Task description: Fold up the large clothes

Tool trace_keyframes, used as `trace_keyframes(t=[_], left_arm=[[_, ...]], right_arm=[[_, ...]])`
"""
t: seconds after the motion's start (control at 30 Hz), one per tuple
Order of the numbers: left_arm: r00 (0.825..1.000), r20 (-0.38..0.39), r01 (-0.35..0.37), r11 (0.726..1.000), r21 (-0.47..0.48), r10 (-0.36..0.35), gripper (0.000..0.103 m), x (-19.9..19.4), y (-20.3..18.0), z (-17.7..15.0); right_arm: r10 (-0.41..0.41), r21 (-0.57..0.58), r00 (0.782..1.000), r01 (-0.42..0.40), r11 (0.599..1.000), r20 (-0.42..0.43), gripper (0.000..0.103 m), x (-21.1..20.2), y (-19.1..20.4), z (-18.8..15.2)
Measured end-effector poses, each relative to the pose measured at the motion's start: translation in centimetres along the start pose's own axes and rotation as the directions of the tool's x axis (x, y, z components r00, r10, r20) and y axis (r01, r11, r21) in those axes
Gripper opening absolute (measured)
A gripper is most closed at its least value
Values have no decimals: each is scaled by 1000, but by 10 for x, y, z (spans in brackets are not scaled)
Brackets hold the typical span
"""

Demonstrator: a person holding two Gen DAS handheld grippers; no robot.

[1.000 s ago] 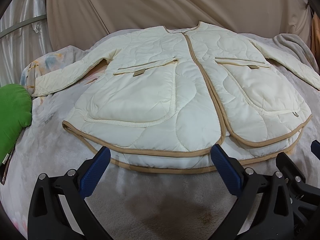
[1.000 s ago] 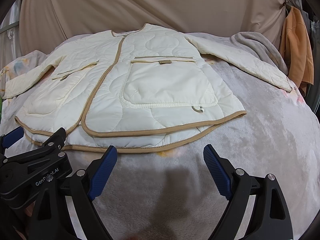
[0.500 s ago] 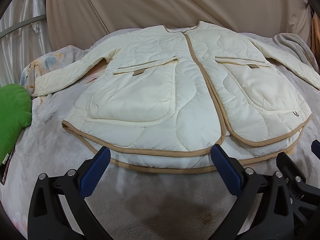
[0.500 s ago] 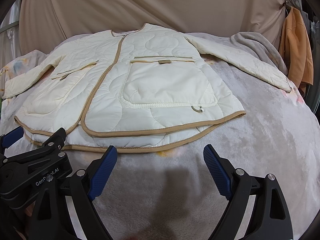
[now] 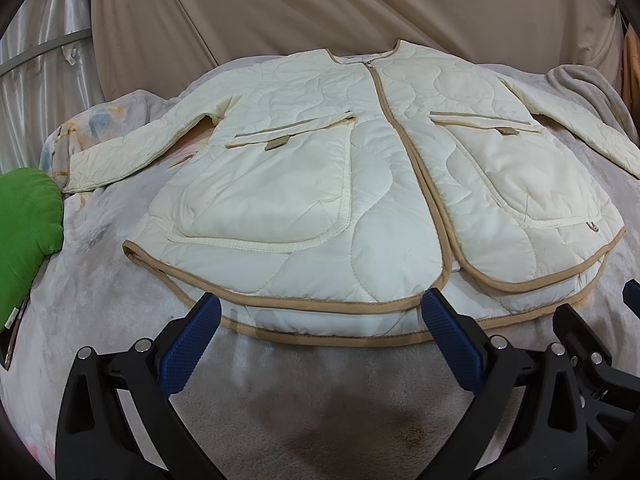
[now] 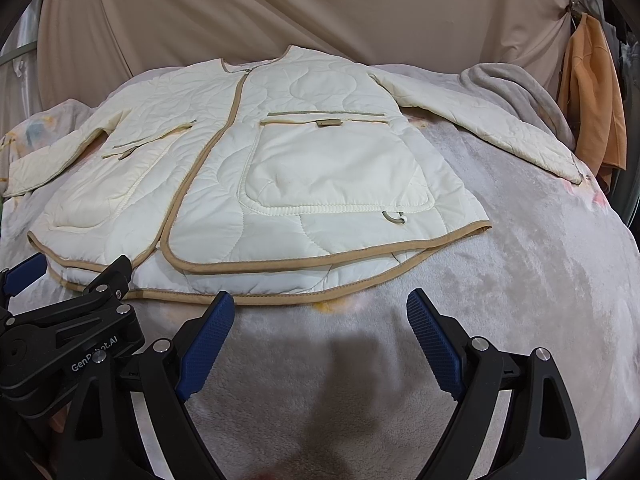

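Cream quilted nylon fills the left wrist view: a collarless padded jacket with tan binding point(image 5: 360, 184) lies face up and zipped on a pale grey plush blanket point(image 5: 304, 404), hem nearest the camera, neckline far, both sleeves angled out to the sides. The left gripper point(image 5: 320, 340) hangs just short of the near hem, its blue ribbed pads spread wide with nothing between them, roughly framing the left front panel and its big patch pocket point(image 5: 264, 188). A green cushion point(image 5: 24, 232) sits at the far left edge of the bed. In the right wrist view the same jacket point(image 6: 280, 176) spreads across the blanket point(image 6: 540, 280), its right sleeve point(image 6: 492, 128) running out toward a crumpled grey throw point(image 6: 516, 88) and an orange garment on a hanger point(image 6: 592, 100). The right gripper point(image 6: 320, 340) is likewise fully parted and empty, poised over bare blanket near the hem. No fold looks begun. A clean first fold probably means pinching both layers at the hem corner or taking a sleeve cuff, since the back hem shows below the front one, then carrying the side panel across the zip line without dragging the slippery shell.
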State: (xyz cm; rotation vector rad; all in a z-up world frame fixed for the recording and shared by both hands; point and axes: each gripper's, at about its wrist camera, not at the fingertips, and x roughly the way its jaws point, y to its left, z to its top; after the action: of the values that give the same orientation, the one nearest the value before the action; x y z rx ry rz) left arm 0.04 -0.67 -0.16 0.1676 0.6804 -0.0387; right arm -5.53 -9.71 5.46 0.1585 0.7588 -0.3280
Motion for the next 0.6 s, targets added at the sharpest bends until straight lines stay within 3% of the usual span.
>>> trace_keyframes(t=[0.6], left_arm=[[1000,-7,3,1000,1,-3,98,1,-1,-2]], right_arm=[[0,1,1000,0,1000,-3,86,-1,-1,-1]])
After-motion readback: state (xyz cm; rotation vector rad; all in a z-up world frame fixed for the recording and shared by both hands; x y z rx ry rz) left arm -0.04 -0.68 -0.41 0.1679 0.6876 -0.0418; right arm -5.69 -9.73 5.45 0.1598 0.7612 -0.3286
